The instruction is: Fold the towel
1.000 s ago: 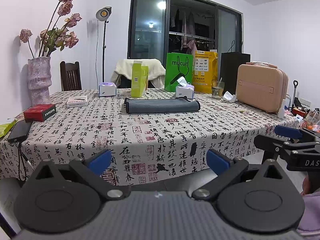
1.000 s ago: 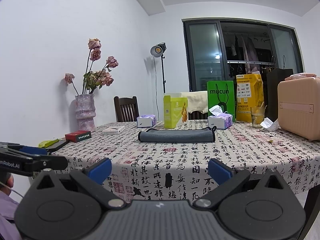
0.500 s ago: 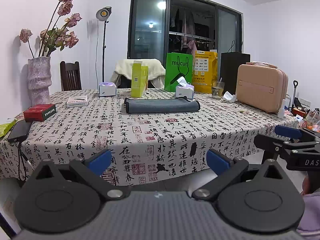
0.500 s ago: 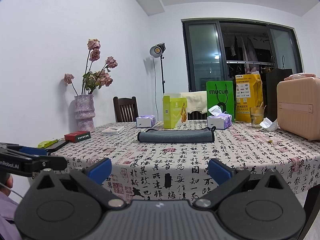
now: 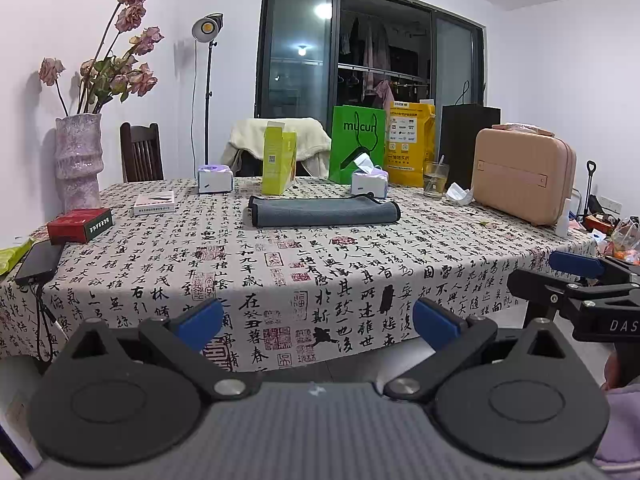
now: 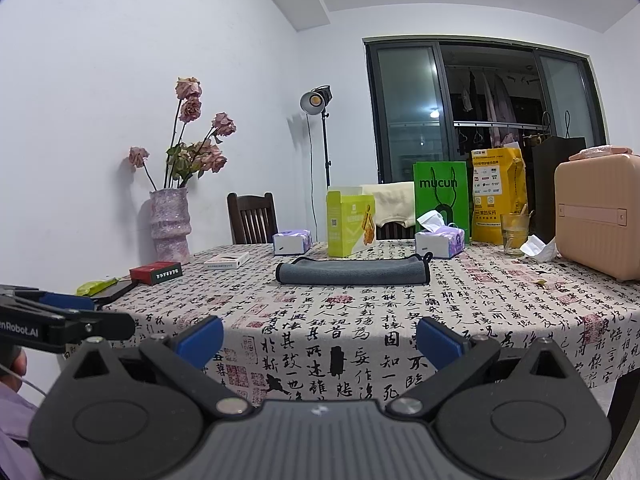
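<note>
Left claw (image 5: 318,322) low in the frame, blue pads spread wide, nothing between them, short of the surface (image 5: 360,272) edge. Right claw (image 6: 320,338) the same: spread, empty, off the near edge. Out past both, the grey towel (image 5: 324,211) lies folded into a long band mid-frame on the printed cloth, just in front of the yellow-green box (image 5: 279,162) and tissue box (image 5: 370,184)

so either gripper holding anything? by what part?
Nothing. Left gripper and right gripper are both open and empty; the towel lies untouched on the table.
</note>
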Demonstrator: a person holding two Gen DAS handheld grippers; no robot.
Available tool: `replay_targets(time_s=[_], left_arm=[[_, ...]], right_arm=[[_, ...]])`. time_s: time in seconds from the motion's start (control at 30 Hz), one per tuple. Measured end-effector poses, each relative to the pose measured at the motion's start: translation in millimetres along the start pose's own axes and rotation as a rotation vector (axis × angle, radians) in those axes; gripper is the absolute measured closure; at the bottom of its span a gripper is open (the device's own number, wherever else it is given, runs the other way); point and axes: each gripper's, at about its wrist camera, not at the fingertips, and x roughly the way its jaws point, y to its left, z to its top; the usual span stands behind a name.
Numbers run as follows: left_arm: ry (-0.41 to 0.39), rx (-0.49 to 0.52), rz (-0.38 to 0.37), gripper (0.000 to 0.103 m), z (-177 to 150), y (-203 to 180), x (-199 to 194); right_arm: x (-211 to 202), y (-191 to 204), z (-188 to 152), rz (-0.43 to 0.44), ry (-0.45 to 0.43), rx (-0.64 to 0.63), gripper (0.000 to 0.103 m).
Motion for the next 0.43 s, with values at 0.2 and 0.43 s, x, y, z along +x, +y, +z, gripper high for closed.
replay_targets(time_s=[0.2,0.43], left_arm=[[-0.003,0.003,-0.001,0.0,1.3,-0.8,-0.2],[-0.028,-0.005,0.008,0.0,-0.1,-1.5,-3.3]], right_arm=[[-0.5,0.0,0.0,-0.002,-0.003,-0.001,0.0],[-0.8,0.4,0.3,-0.004,-0.006,-0.001,0.0]])
